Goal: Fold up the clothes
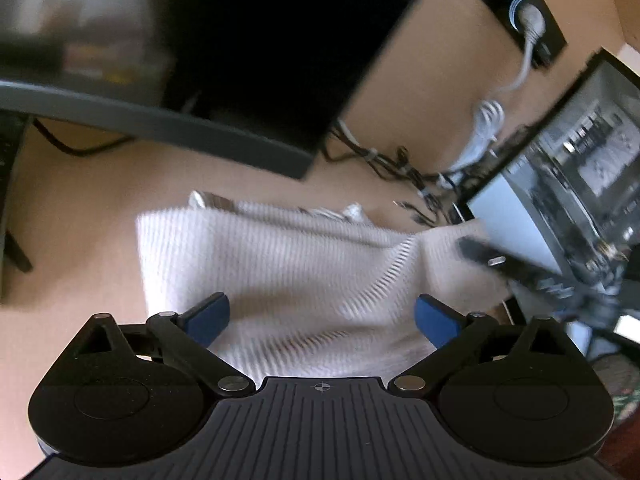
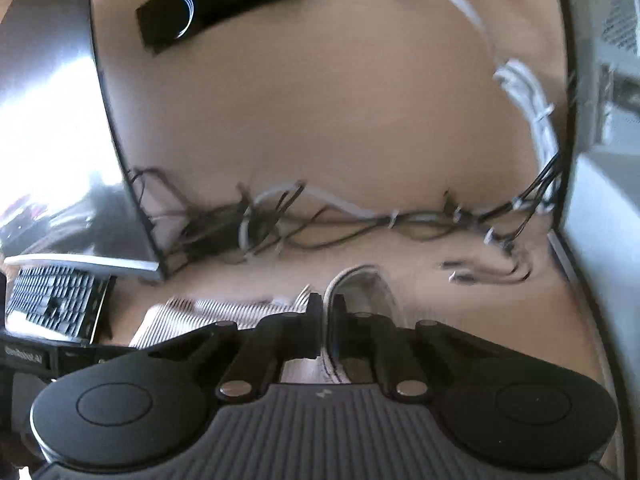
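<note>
A white ribbed knit garment [image 1: 280, 264] lies on the tan table, partly folded, with one corner lifted at the right. My left gripper [image 1: 322, 316] is open just above its near part, blue fingertips [image 1: 208, 316] spread wide and holding nothing. The right gripper shows in the left wrist view as a dark blurred shape [image 1: 492, 258] at the lifted corner. In the right wrist view my right gripper [image 2: 326, 308] is shut on the garment's edge [image 2: 360, 284], which bulges up between and beyond the fingers. More ribbed cloth [image 2: 224, 312] lies to its left.
A monitor [image 1: 256, 52] stands on a grey base [image 1: 160, 124] behind the garment. A tangle of black and white cables [image 2: 280, 220] runs across the table. A black bar-shaped device [image 2: 224, 4] lies at the back. A keyboard [image 2: 56, 300] sits left, a computer case [image 1: 580, 184] right.
</note>
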